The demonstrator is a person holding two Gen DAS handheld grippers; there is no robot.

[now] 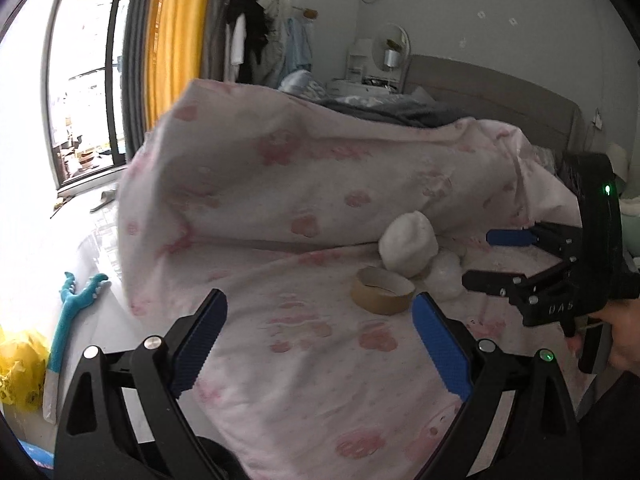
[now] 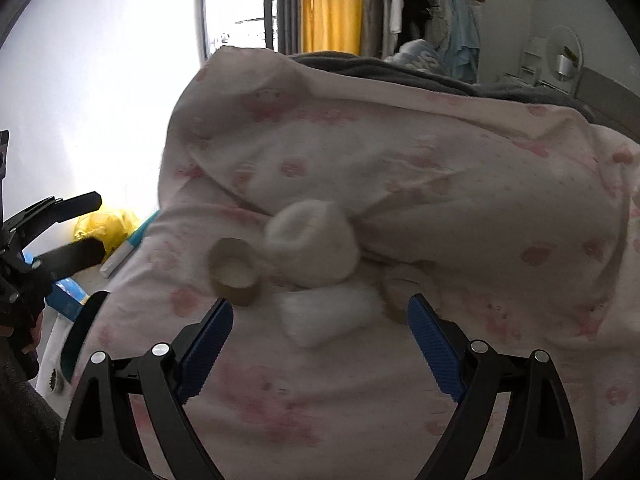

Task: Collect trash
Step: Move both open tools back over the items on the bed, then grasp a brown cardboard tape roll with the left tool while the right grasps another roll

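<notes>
left gripper (image 1: 320,312) spread, empty, right gripper (image 2: 320,316) spread, empty, tape roll (image 1: 382,289) mid-frame on quilt (image 1: 280,184), tissue roll (image 1: 408,244) touching behind

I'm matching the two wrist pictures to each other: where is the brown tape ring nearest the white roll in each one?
Left wrist: tape ring right of centre, just below the white roll.
Right wrist: tape ring left of centre, left of the white roll.
Shared landmark: yellow curtain at the top.
</notes>
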